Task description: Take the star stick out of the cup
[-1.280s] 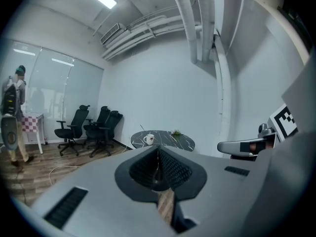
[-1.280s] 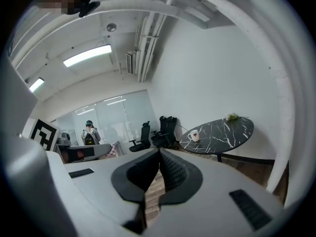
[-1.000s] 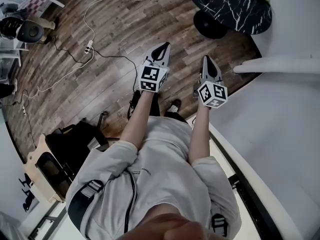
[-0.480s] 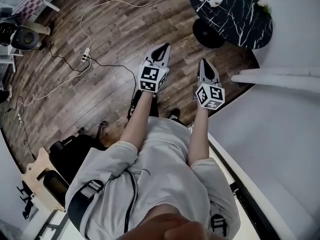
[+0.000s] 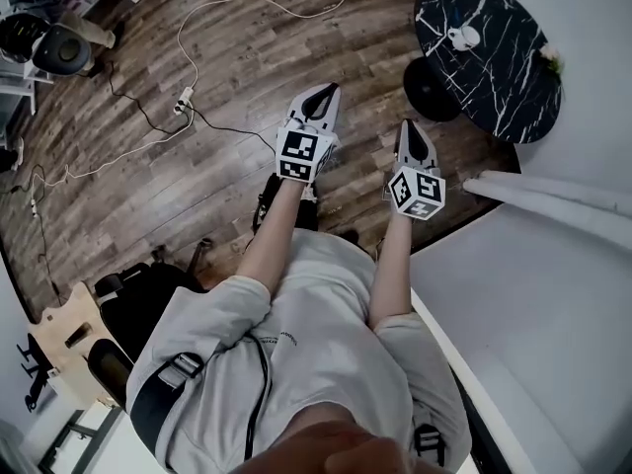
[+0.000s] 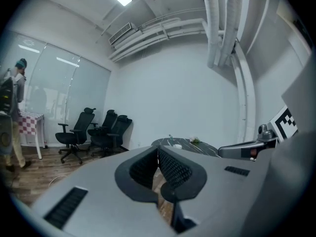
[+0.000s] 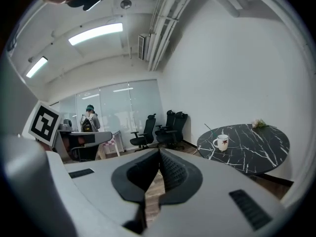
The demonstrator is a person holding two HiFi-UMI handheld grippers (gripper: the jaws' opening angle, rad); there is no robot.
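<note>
Both the left gripper (image 6: 158,148) and the right gripper (image 7: 159,152) have jaws closed on nothing, and the cup (image 7: 221,142), with the star stick (image 7: 210,129) slanting up out of it, stands on the black table (image 7: 256,149) well ahead and to the right, nearer the right gripper.

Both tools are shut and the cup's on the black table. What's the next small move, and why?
Probably step toward the table, bringing the right tool nearer the cup. The cup stands far ahead of that tool, out of reach by the look of it, and the right tool, shut with nothing between its jaws, is on the cup's side.
</note>
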